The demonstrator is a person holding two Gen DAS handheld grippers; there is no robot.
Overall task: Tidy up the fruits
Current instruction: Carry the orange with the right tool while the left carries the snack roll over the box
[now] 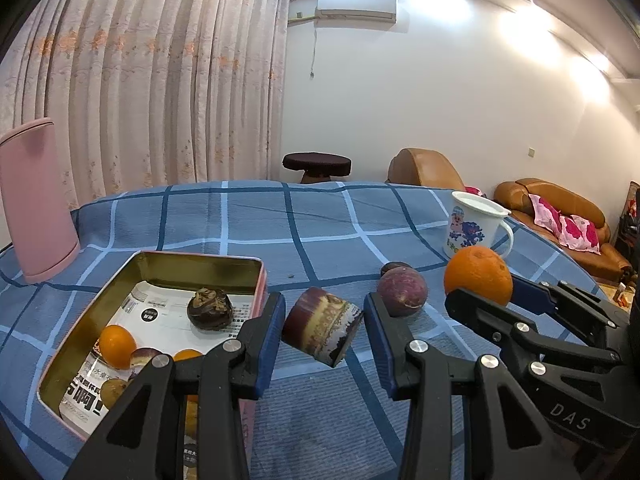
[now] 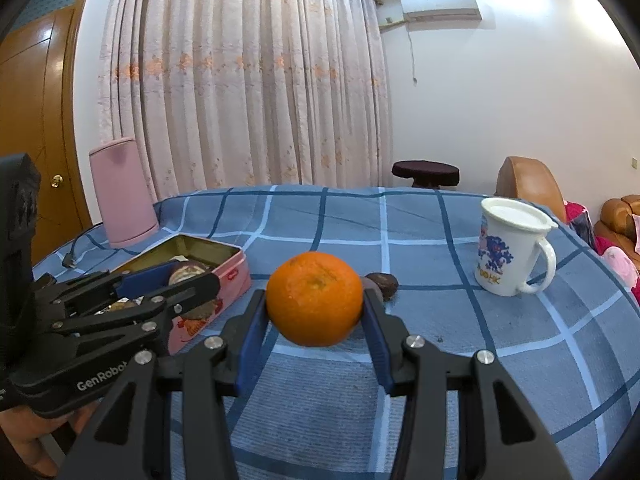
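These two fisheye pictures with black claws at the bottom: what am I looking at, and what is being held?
Each picture comes from a camera on a hand-held two-finger gripper, looking along its fingers. The left view shows the left gripper clamping a short, dark cylinder-shaped piece above the checked cloth. The right view shows the right gripper clamping an orange. On the cloth lie an open tin with fruit inside, two purple fruits, a white mug and a pink container.

The tin (image 1: 208,266) was glossy gold metal inside, the tablecloth (image 1: 320,220) ribbed matt cloth, the orange (image 2: 314,298) dimpled, the mug (image 2: 508,256) glossy.
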